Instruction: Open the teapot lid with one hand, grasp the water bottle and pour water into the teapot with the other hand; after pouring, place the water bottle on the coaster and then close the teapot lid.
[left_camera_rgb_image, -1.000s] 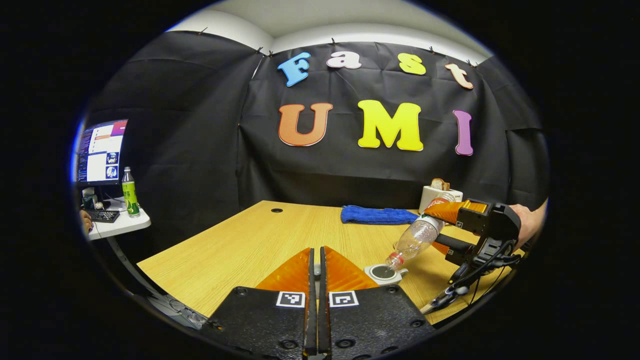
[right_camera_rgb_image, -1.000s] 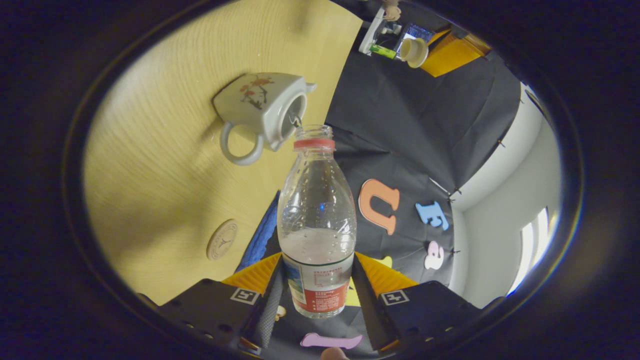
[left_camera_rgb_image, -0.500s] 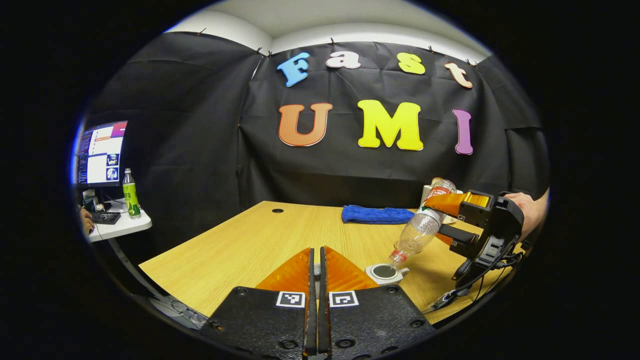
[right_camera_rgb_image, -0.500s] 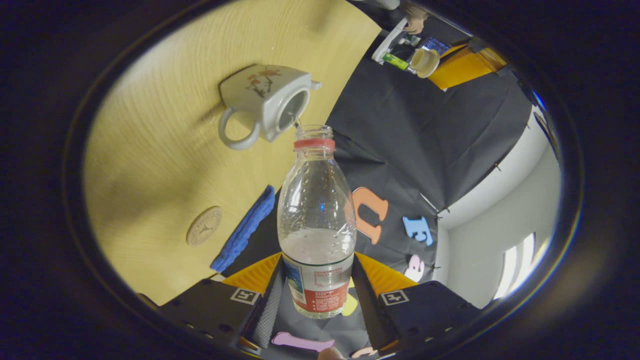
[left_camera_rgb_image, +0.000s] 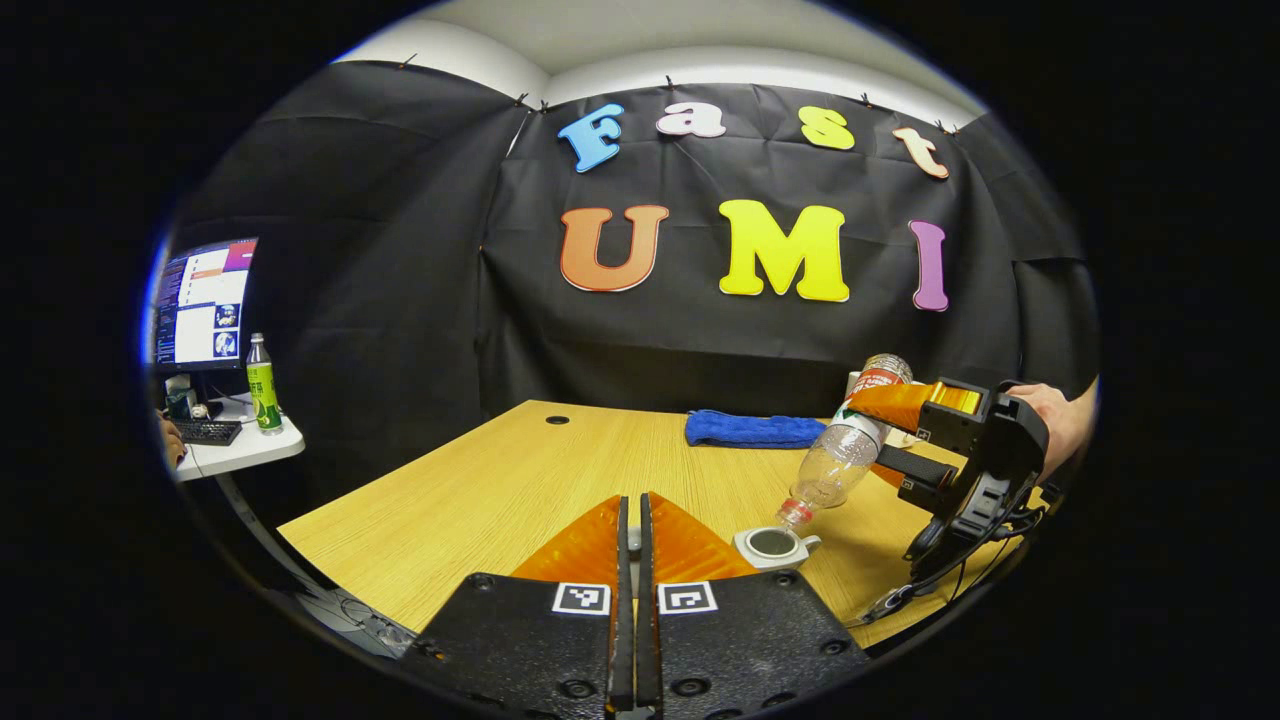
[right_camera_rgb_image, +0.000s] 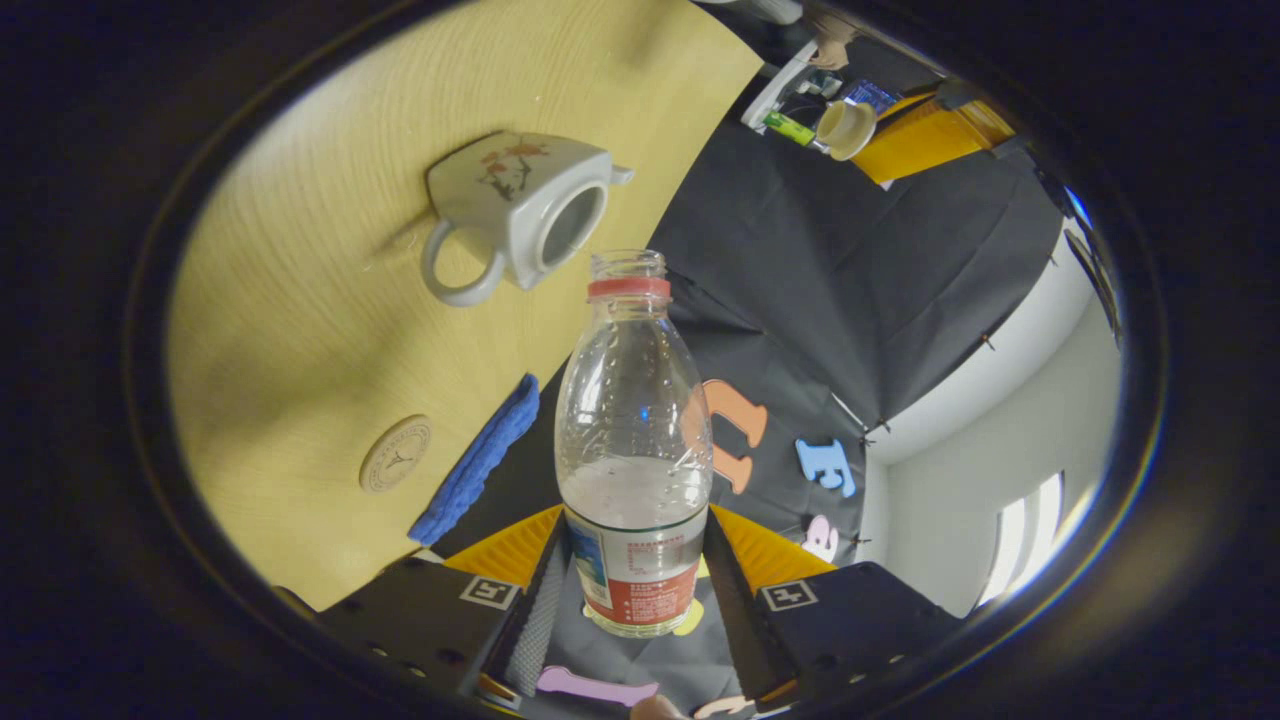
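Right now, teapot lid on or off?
Off. The teapot shows a dark open mouth with no lid; the water bottle, held by the right gripper, tilts neck-down just beside it.

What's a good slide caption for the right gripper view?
Hand-held gripper tilts a water bottle beside the open teapot on a wooden table.

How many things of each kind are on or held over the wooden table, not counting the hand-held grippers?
Teapots: 1, teapot
Teapot lids: 1, lid
Water bottles: 1, water bottle
Coasters: 1, coaster
Blue cloths: 1, cloth
Total: 5
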